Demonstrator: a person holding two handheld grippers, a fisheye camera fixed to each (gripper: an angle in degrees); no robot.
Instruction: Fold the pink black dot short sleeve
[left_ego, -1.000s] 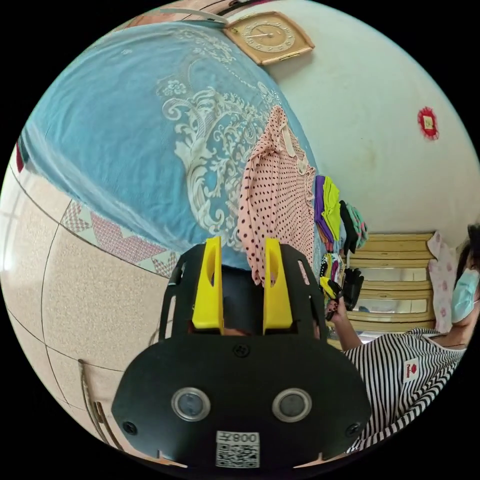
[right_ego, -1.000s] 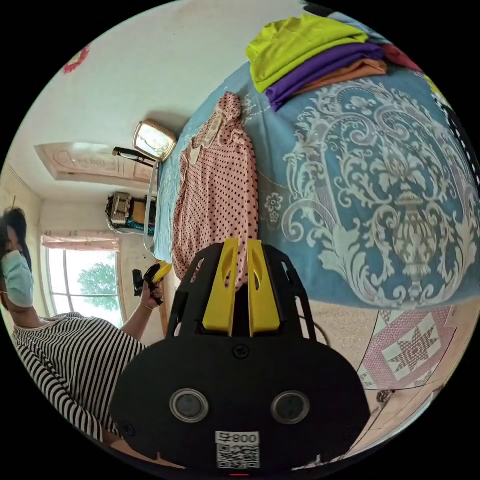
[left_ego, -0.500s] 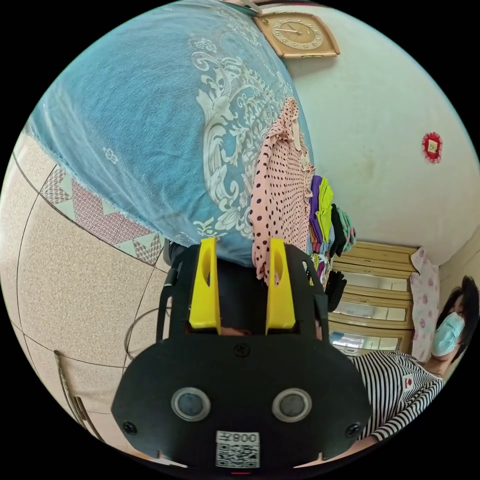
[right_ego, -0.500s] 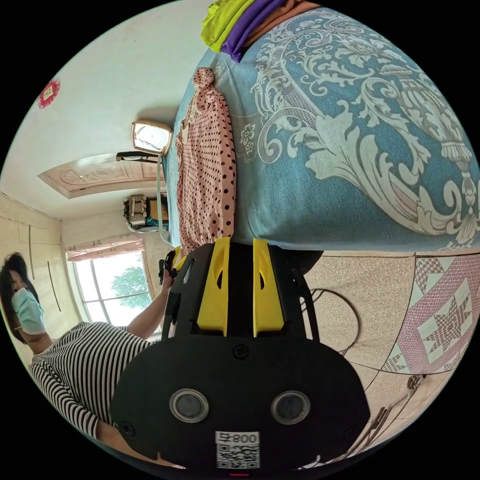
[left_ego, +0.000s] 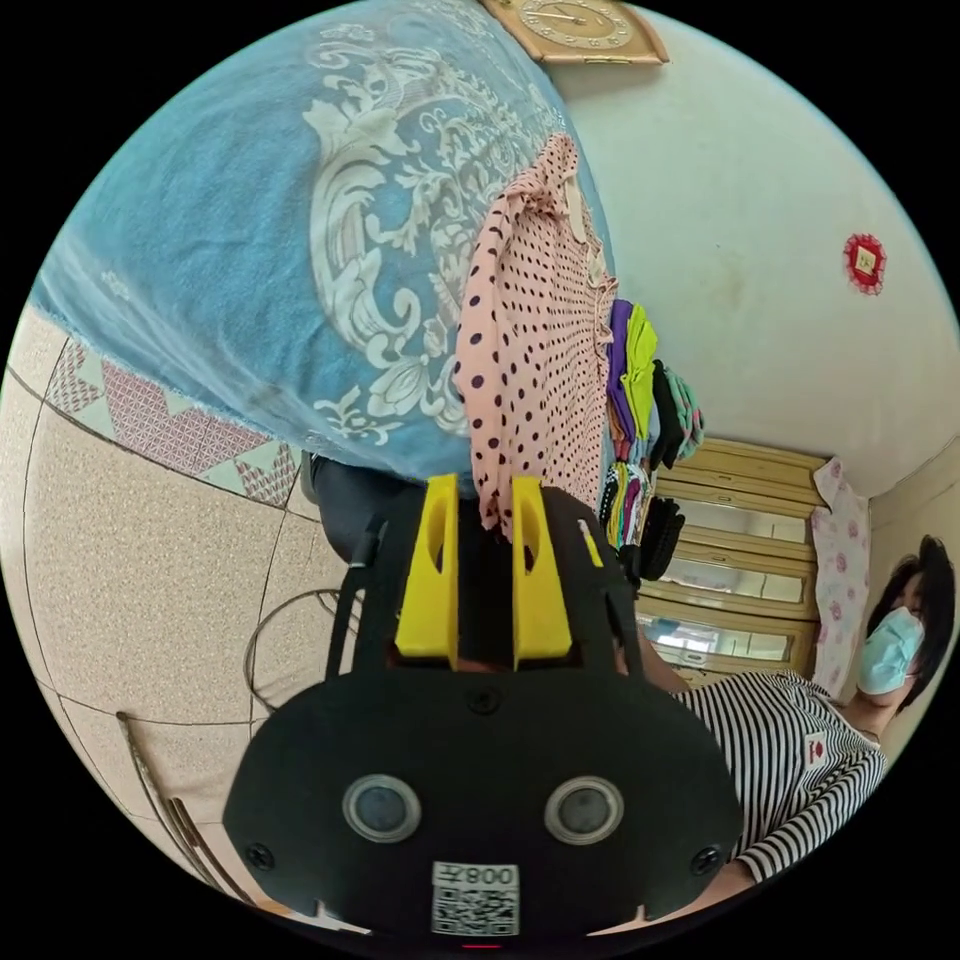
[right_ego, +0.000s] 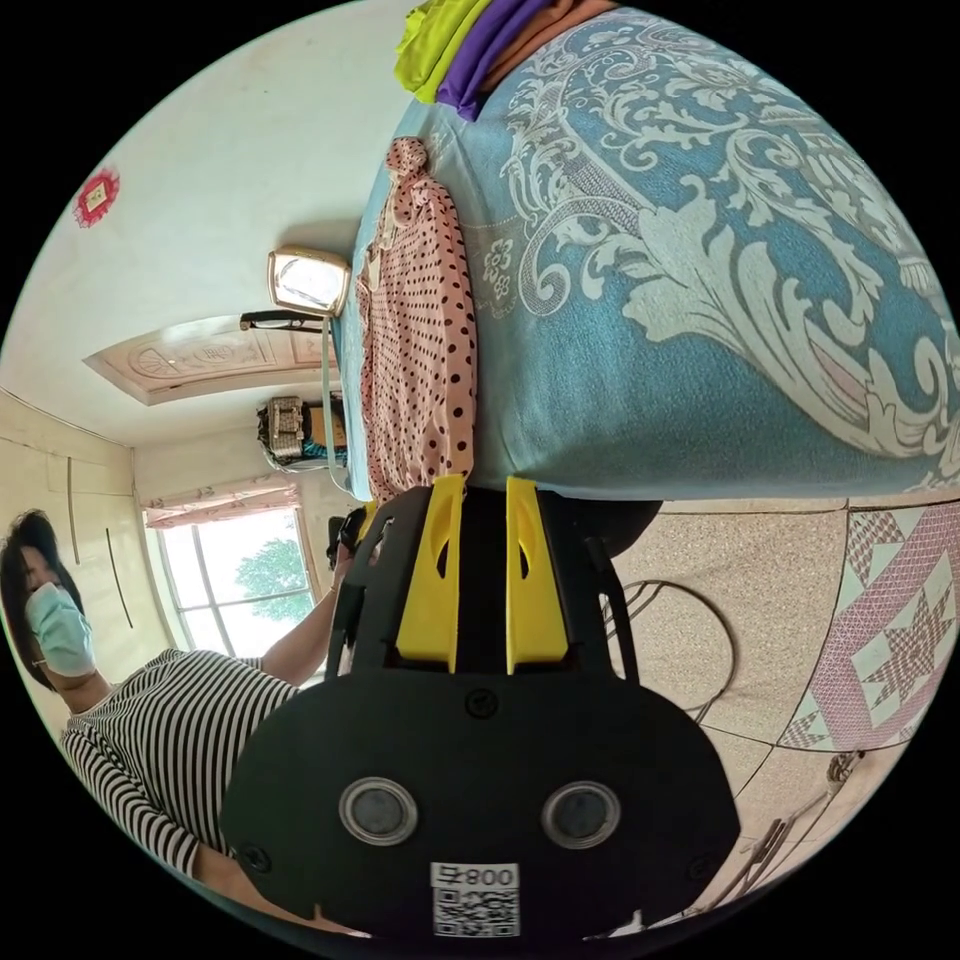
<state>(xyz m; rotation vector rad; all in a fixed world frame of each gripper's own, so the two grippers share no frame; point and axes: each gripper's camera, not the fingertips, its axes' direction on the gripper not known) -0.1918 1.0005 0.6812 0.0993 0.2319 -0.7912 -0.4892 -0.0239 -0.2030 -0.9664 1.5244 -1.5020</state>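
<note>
Lying stretched along the blue patterned bedspread (left_ego: 230, 230) in the left gripper view, with its bottom hem hanging over the near edge: the pink dotted shirt (left_ego: 535, 340). Looks thin, soft and light, likely to drape and slide rather than keep a crease, so best taken by hem corners or side seams and kept taut. Left gripper (left_ego: 484, 500) sits right at that hanging hem, yellow jaws narrowly apart with the hem's corner dipping between the tips; cannot tell whether both jaws press on the cloth. Points up at the bed's edge from below, low over the tiled floor (left_ego: 130, 570). Beyond the shirt, a stack of folded clothes (left_ego: 640, 385), a wall clock (left_ego: 575, 25), and at the lower right a person in a striped top (left_ego: 790, 750).

Seen from the right gripper view, the shirt (right_ego: 420, 340) runs away along the bedspread (right_ego: 720, 300), collar end far off near the folded clothes (right_ego: 480, 40), hem at the near bed edge. Right gripper (right_ego: 484, 495) rests just beside the hem's other corner, jaws parted by a narrow gap with nothing seen between them. Aimed at the bed's side, close above the floor (right_ego: 700, 620). Both tools low and level with the mattress edge, arms seemingly spread to the hem's two corners. Striped top (right_ego: 160, 730) at the lower left, window (right_ego: 235, 580) behind.
</note>
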